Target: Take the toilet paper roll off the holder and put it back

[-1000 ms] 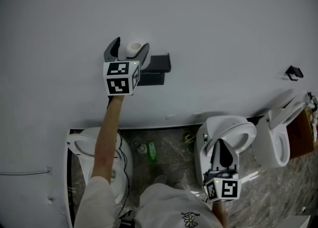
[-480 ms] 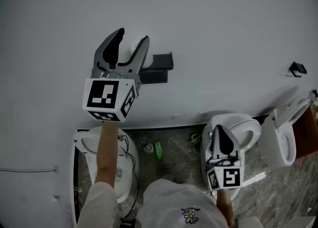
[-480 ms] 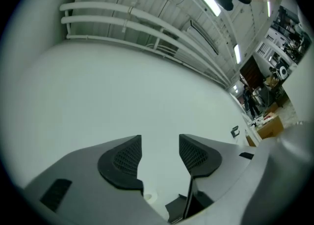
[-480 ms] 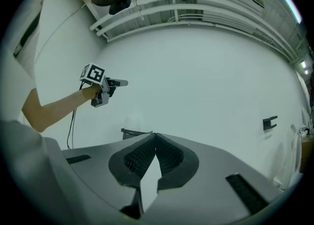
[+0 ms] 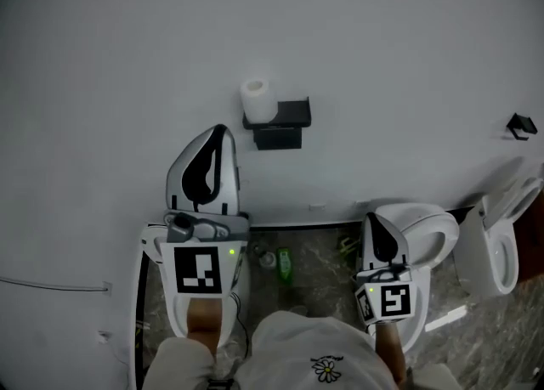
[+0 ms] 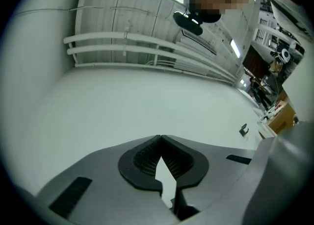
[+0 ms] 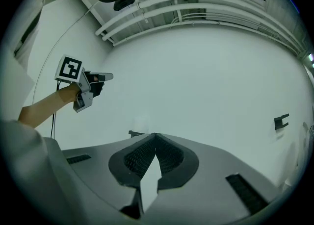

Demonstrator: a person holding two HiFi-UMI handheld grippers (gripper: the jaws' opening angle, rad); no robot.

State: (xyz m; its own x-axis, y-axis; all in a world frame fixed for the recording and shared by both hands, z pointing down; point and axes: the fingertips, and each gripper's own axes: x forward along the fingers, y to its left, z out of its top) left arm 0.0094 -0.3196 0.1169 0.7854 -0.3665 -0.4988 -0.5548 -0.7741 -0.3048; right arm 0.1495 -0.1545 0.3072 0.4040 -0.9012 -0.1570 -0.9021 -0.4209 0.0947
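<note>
1. Closest to me, the right gripper (image 5: 375, 222) hung below and to the right of the holder (image 5: 287, 116), well apart from it. Its jaws were pressed together with nothing between them.
2. The left gripper (image 5: 218, 133) sat below and to the left of the holder, nearer to it than the right one but touching neither it nor the roll. Its jaws had just been closing and I saw them meet tip to tip, empty.
3. Further down from the holder, a white toilet (image 5: 150, 245) showed under the left gripper and another toilet (image 5: 427, 228) under the right. A green bottle (image 5: 284, 266) lay on the marbled floor (image 5: 321, 282) between them, almost straight below the holder.
4. Farthest off, the toilet paper roll (image 5: 255, 99) sat at the holder's left end, touching it, against the white wall (image 5: 382, 57). Neither gripper had hold of it.
</note>
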